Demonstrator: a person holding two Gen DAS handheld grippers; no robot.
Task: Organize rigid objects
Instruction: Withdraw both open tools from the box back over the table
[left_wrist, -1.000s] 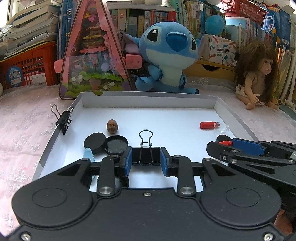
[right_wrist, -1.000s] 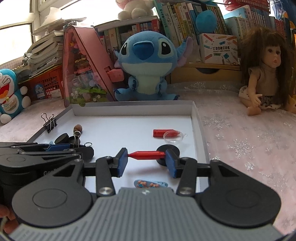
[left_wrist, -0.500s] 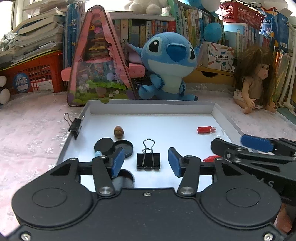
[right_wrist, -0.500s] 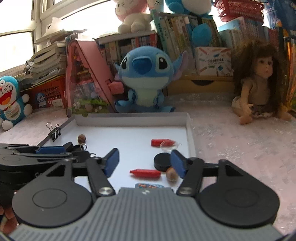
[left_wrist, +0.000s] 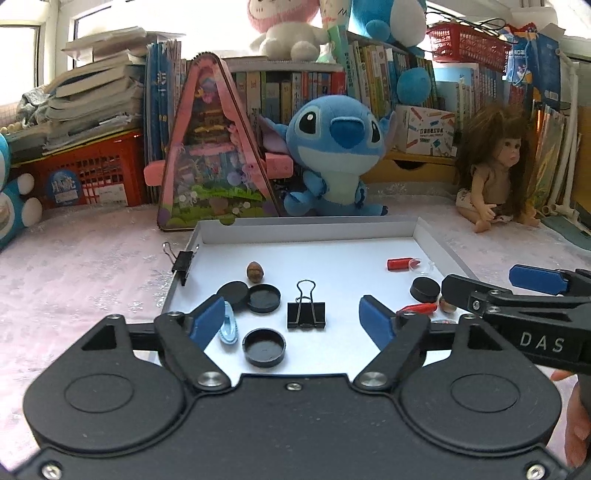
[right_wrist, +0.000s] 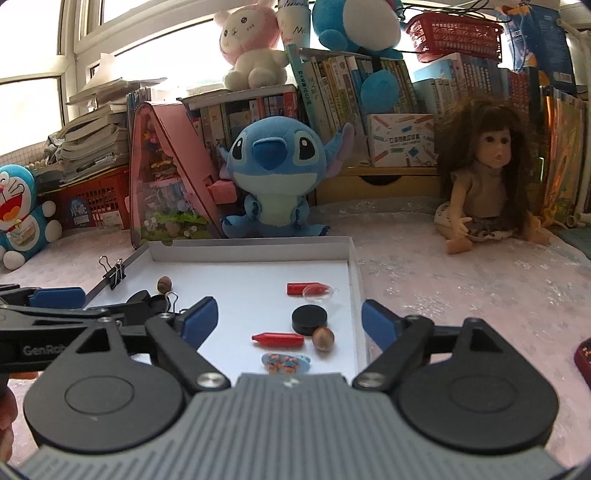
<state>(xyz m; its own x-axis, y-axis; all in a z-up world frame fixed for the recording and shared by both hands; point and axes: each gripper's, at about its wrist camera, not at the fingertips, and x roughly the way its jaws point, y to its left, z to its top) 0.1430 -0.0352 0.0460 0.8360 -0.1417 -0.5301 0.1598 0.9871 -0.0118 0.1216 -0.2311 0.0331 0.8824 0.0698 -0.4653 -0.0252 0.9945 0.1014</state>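
Both hand-held grippers, left (left_wrist: 293, 319) and right (right_wrist: 290, 323), have just opened empty, leaving binder clip (left_wrist: 306, 314) at twelve o'clock and red crayon (right_wrist: 277, 339) sorted in the tray (left_wrist: 310, 224).

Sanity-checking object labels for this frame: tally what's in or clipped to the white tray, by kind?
Binder clips: 2
Black round caps: 4
Nuts: 2
Red crayon-like sticks: 2
Clear dome piece: 1
Blue oval pieces: 2
Total: 13
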